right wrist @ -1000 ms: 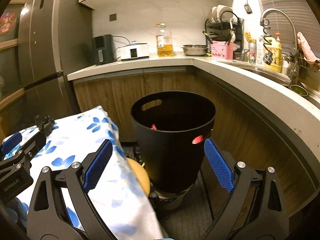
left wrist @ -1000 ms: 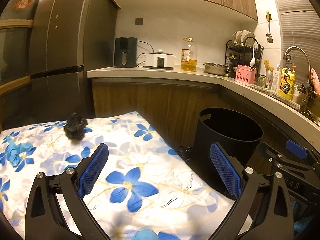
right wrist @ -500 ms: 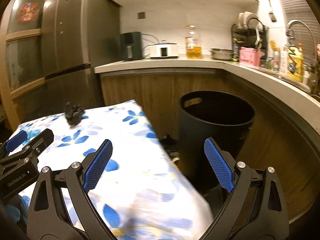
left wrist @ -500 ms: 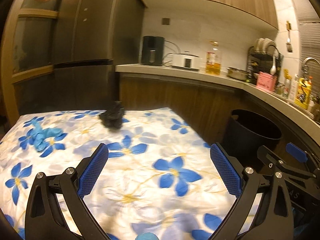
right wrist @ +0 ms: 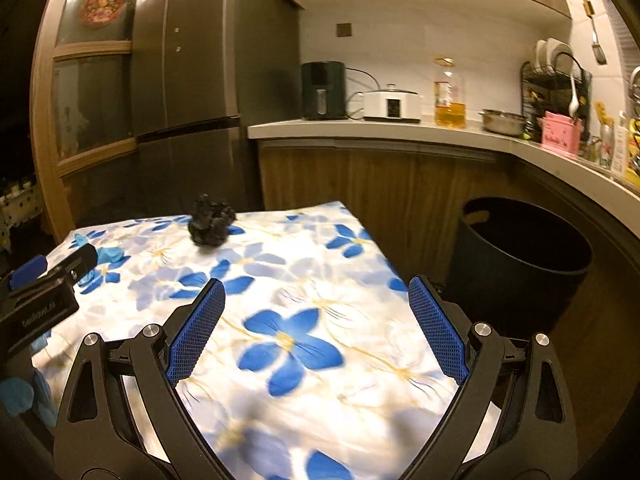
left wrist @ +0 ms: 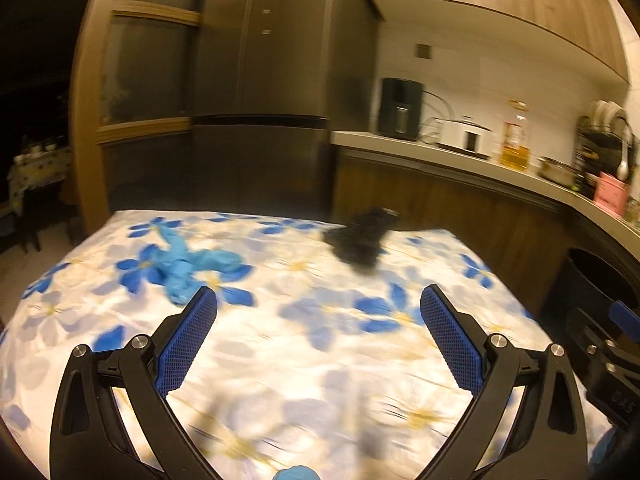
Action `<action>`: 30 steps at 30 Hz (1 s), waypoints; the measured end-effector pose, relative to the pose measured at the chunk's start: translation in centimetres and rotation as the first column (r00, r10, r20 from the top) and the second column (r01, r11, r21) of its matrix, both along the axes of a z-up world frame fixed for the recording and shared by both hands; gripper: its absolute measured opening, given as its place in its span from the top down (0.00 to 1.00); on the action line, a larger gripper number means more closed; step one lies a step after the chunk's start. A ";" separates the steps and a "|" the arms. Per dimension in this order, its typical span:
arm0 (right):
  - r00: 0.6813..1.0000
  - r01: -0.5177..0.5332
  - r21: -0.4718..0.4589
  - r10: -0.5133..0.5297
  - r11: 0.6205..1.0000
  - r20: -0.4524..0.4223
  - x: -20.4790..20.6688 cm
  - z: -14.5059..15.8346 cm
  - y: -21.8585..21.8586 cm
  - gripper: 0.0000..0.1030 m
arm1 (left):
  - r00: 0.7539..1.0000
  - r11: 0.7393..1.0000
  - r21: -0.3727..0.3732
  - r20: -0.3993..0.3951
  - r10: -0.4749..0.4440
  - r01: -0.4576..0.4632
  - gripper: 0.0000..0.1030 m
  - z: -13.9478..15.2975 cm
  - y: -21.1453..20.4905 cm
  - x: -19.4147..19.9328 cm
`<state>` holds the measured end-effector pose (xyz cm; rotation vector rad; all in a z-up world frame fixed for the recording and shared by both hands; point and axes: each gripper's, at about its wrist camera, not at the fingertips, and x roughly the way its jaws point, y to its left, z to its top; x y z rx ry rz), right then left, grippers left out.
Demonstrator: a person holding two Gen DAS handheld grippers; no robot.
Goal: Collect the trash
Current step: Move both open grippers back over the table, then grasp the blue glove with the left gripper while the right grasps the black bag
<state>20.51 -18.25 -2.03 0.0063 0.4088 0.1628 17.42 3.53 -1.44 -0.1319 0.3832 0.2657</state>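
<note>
A black crumpled wad of trash (left wrist: 359,240) lies near the far edge of the table with the blue-flowered cloth (left wrist: 304,364); it also shows in the right wrist view (right wrist: 211,226). A crumpled blue glove (left wrist: 188,266) lies on the far left of the cloth, partly seen in the right wrist view (right wrist: 110,255). The black trash bin (right wrist: 520,258) stands on the floor right of the table; its rim shows in the left wrist view (left wrist: 596,276). My left gripper (left wrist: 318,334) is open and empty above the cloth. My right gripper (right wrist: 316,328) is open and empty above the table's right part.
A kitchen counter (right wrist: 400,130) runs behind and to the right, carrying an air fryer (right wrist: 323,90), a cooker, an oil bottle (right wrist: 450,94) and a dish rack. A tall dark fridge (left wrist: 264,80) stands behind the table.
Both grippers have swung left, away from the bin and toward the table. The black wad and blue glove now sit more centrally ahead. Both grippers stay open.
</note>
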 end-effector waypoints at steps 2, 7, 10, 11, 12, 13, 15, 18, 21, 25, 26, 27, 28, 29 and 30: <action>1.000 -0.017 0.002 0.017 1.000 0.008 0.6 0.1 1.2 0.11 | 1.000 1.000 0.004 -0.001 0.030 -0.030 0.06 0.1 1.2 0.4; 0.998 -0.063 0.011 0.063 0.998 0.017 2.4 0.6 3.9 0.11 | 0.996 0.996 0.015 -0.011 0.092 -0.092 0.06 0.3 3.9 1.6; 0.996 -0.087 0.006 0.086 0.996 0.024 3.4 0.8 5.5 0.11 | 0.993 0.993 0.025 -0.017 0.119 -0.119 0.06 0.3 5.4 2.3; 0.995 -0.094 0.006 0.094 0.996 0.026 3.7 0.9 6.0 0.11 | 0.992 0.991 0.029 -0.017 0.129 -0.128 0.06 0.3 5.7 2.5; 0.995 -0.098 0.007 0.098 0.995 0.028 3.9 0.9 6.4 0.11 | 0.990 0.989 0.031 -0.016 0.143 -0.142 0.06 0.3 6.4 2.8; 0.994 -0.104 0.009 0.104 0.995 0.029 4.3 0.9 6.9 0.11 | 0.989 0.989 0.030 -0.015 0.148 -0.148 0.06 0.3 6.7 3.1; 0.993 -0.112 0.015 0.112 0.994 0.031 4.9 0.9 7.7 0.11 | 0.986 0.986 0.022 -0.011 0.165 -0.164 0.06 0.2 7.7 3.6; 0.991 -0.130 0.025 0.129 0.991 0.032 6.0 0.7 9.1 0.11 | 0.977 0.978 0.004 -0.030 0.209 -0.209 0.06 -0.3 10.0 5.1; 0.990 -0.137 0.030 0.136 0.990 0.041 7.2 0.6 10.2 0.11 | 0.965 0.967 -0.024 -0.068 0.252 -0.254 0.06 -0.9 12.3 6.6; 0.989 -0.144 0.054 0.142 0.988 0.031 9.1 0.2 11.7 0.11 | 0.953 0.955 -0.065 -0.104 0.283 -0.291 0.06 -1.7 14.4 7.9; 0.989 -0.146 0.056 0.145 0.988 0.028 9.5 0.1 12.0 0.11 | 0.950 0.952 -0.070 -0.116 0.289 -0.298 0.06 -1.9 14.7 8.3; 0.989 -0.148 0.055 0.146 0.988 0.028 9.9 0.0 12.4 0.11 | 0.946 0.949 -0.076 -0.136 0.295 -0.307 0.08 -2.2 15.1 8.8; 0.989 -0.147 0.052 0.146 0.988 0.028 10.5 -0.2 12.8 0.11 | 0.943 0.947 -0.081 -0.152 0.296 -0.310 0.11 -2.4 15.3 9.0; 0.989 -0.145 0.049 0.143 0.988 0.027 10.9 -0.3 13.1 0.11 | 0.942 0.947 -0.086 -0.162 0.294 -0.310 0.11 -2.6 15.5 9.2; 0.990 -0.143 0.046 0.142 0.989 0.020 11.5 -0.5 13.5 0.11 | 0.941 0.946 -0.099 -0.177 0.288 -0.308 0.12 -3.0 15.8 9.5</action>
